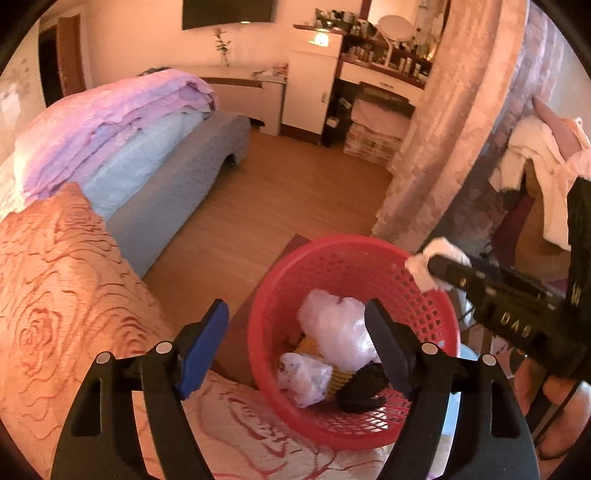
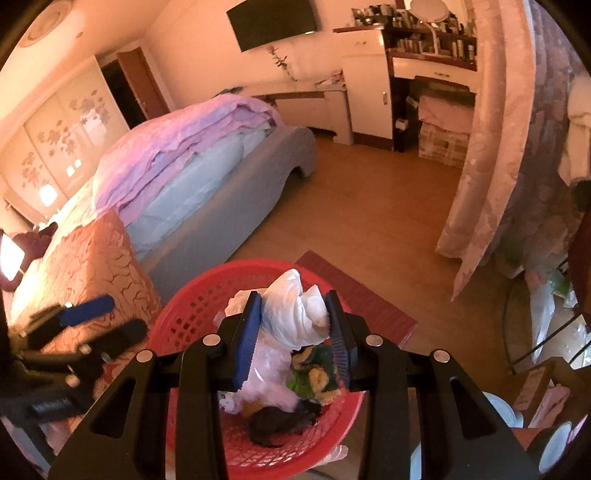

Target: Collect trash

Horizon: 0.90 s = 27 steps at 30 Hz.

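Tilting down over the red basket (image 2: 192, 306), right fingers (image 2: 293, 328) clamp crumpled tissue (image 2: 295, 314) (left fingers (image 1: 295, 347) wide, empty).

**Room surroundings**

You see a bed (image 2: 236, 206) with a grey base on the left, carrying folded lilac and pale blue quilts (image 2: 177, 155) and an orange rose-patterned cover (image 1: 62, 295). The wooden floor (image 1: 295, 177) runs to a white cabinet (image 2: 365, 92). A dark screen (image 2: 273, 22) hangs on the wall. A round mirror (image 1: 395, 26) stands on a cluttered dresser shelf. A pink patterned curtain (image 2: 491, 147) hangs at the right.
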Each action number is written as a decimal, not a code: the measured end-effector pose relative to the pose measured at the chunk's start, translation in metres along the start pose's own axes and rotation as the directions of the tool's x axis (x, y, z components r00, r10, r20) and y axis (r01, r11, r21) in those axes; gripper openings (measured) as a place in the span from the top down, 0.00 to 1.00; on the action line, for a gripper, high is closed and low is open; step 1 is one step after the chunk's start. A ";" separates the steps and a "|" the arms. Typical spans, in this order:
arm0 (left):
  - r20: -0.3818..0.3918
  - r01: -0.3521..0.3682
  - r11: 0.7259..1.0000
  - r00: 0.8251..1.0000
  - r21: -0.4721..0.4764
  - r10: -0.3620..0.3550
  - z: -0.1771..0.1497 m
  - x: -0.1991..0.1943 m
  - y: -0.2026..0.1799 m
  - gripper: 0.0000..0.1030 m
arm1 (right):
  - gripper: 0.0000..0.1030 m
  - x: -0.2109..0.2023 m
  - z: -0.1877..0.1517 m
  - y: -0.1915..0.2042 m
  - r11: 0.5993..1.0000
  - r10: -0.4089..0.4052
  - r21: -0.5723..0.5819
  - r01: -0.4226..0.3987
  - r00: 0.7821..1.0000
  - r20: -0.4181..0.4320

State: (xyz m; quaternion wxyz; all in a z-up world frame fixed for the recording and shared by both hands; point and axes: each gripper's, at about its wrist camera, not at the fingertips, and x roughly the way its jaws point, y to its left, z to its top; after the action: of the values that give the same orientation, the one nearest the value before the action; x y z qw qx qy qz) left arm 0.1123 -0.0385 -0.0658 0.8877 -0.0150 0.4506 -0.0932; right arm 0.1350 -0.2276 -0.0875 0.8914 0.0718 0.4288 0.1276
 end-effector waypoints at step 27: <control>0.078 -0.068 0.996 0.994 -0.050 0.071 -0.010 -0.048 0.020 0.21 | 0.13 -0.029 -0.005 0.025 1.000 -0.029 -0.002 0.029 0.997 0.076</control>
State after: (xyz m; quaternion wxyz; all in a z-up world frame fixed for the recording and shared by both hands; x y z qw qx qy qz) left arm 0.0794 -0.0100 -0.0359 0.9072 -0.0240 0.4170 -0.0509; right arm 0.1101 -0.2115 -0.0630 0.9091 0.0690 0.3952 0.1124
